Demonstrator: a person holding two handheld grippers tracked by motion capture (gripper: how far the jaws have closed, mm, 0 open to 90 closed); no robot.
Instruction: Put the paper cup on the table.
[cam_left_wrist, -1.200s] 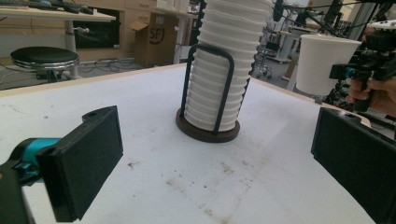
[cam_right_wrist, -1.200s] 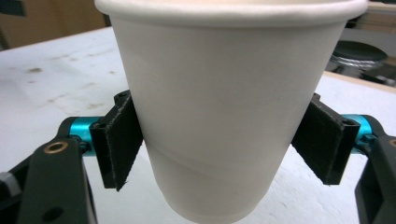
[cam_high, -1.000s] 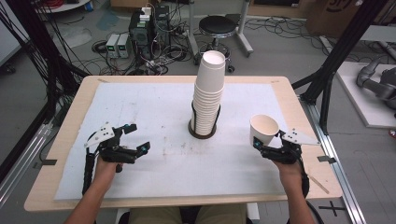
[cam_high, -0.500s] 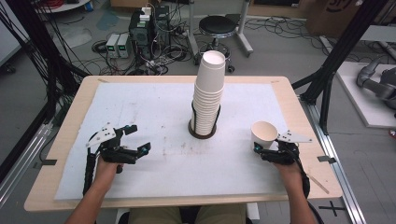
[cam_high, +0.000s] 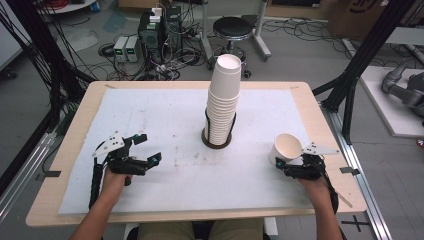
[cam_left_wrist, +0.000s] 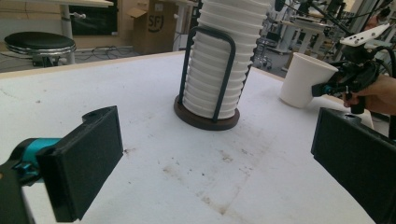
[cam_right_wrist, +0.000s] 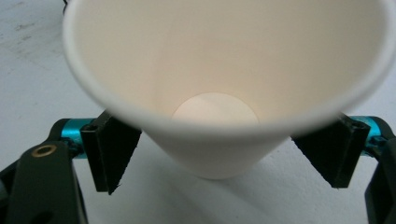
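High view showed the right gripper (cam_high: 295, 167) clamped low on a single paper cup (cam_high: 286, 148) at the table's right, tilted, probably just lifted from the cup stack (cam_high: 223, 97), while the left gripper (cam_high: 142, 150) waited open.

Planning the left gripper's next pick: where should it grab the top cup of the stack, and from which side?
Grip the top cup across its wall just under the rim, approaching level from the left gripper's side. It stands well above the wire holder, so only the upper cups are free to clamp; then lift straight up.
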